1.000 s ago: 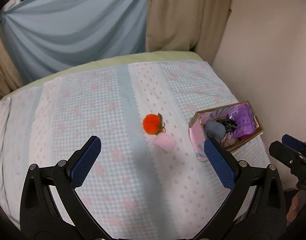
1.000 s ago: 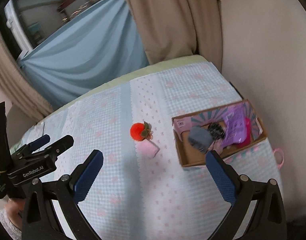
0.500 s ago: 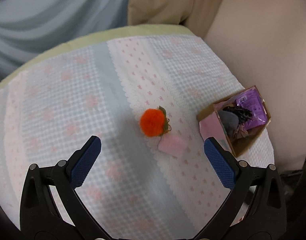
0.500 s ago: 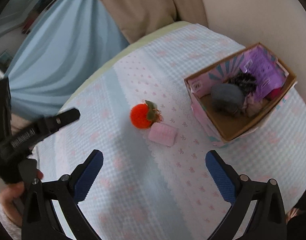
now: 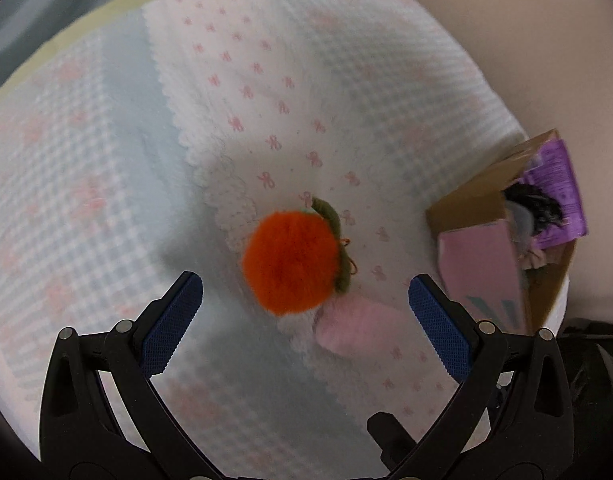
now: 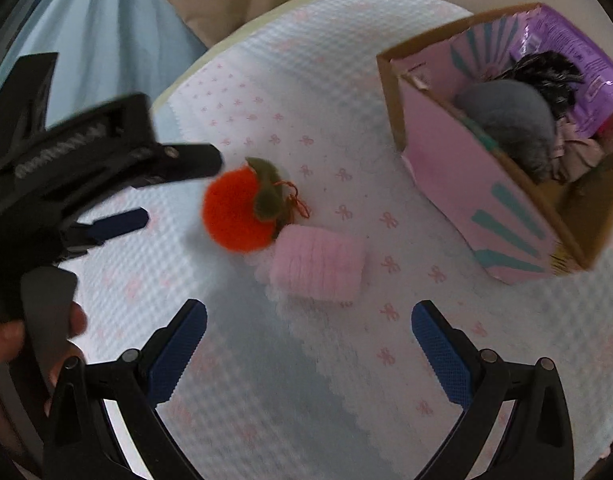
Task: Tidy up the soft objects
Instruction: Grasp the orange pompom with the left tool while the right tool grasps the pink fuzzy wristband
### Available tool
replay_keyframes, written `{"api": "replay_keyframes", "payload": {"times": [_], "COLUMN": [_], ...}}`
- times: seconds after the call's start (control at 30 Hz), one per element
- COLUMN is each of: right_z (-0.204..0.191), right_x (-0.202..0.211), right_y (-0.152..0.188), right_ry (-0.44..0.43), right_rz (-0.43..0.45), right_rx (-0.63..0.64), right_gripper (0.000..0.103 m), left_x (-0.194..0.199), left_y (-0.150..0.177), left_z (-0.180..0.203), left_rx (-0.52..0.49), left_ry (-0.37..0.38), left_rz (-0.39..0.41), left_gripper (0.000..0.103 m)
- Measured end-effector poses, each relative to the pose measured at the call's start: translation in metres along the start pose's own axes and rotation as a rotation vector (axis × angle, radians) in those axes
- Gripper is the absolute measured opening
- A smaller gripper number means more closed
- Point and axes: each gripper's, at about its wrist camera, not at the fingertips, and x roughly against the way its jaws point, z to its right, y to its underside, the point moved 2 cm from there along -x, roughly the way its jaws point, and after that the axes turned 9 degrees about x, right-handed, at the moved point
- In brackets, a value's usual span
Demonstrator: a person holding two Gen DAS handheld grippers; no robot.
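A fuzzy orange plush fruit (image 5: 290, 261) with a green leaf lies on the checked cloth, touching a pink soft roll (image 5: 356, 330). My left gripper (image 5: 306, 322) is open and hangs just above and short of the fruit. In the right wrist view the fruit (image 6: 238, 210) and the pink roll (image 6: 318, 266) lie ahead of my open, empty right gripper (image 6: 308, 350). My left gripper (image 6: 118, 184) shows there at the left, next to the fruit. A cardboard box (image 6: 438, 140) holds a grey plush (image 6: 510, 120) and other soft items.
The box (image 5: 482, 256) stands at the bed's right edge by the wall, with a purple packet (image 6: 566, 48) inside. The checked cloth (image 5: 106, 184) covers the surface. A blue curtain (image 6: 90, 32) hangs behind.
Both grippers have moved down and forward toward the orange fruit and pink roll, which now look much bigger. Both stay open.
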Motion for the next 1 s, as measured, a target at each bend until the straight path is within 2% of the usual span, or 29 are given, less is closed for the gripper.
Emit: {"api": "replay_keyframes", "payload": {"times": [0.23, 0.33, 0.37, 0.43, 0.47, 0.53, 0.6, 0.87, 1.0], "right_z": [0.01, 0.016, 0.016, 0.018, 0.018, 0.019, 0.019, 0.022, 0.021], "right_x": [-0.041, -0.055, -0.058, -0.068, -0.071, -0.078, -0.078, -0.069, -0.061], "right_y": [-0.012, -0.014, -0.014, -0.014, -0.015, -0.014, -0.013, -0.012, -0.018], "right_ry": [-0.013, -0.023, -0.023, -0.029, -0.03, -0.041, -0.025, -0.043, -0.042], "right_rz": [-0.002, 0.0, -0.004, -0.012, -0.016, -0.029, -0.028, -0.012, -0.005], "right_rx": [-0.046, -0.058, -0.06, -0.062, -0.063, -0.063, -0.052, -0.04, -0.018], "right_gripper": [0.102, 0.101, 0.1, 0.091, 0.088, 0.072, 0.063, 0.036, 0.031], "left_x": [-0.05, -0.064, -0.068, -0.075, -0.077, -0.078, -0.075, -0.056, -0.035], "left_y": [-0.008, -0.008, -0.007, -0.006, -0.006, -0.004, -0.004, 0.001, 0.007], "left_z": [0.0, -0.001, -0.002, -0.004, -0.005, -0.006, -0.007, -0.021, -0.027], "left_rx": [-0.027, -0.025, -0.023, -0.023, -0.024, -0.033, -0.043, -0.025, -0.004], "left_ry": [-0.012, -0.015, -0.018, -0.027, -0.027, -0.042, -0.036, -0.045, -0.049], "left_rz": [-0.028, -0.034, -0.037, -0.04, -0.04, -0.031, -0.01, 0.033, 0.064], "left_gripper": [0.101, 0.093, 0.087, 0.077, 0.067, 0.056, 0.042, 0.039, 0.039]}}
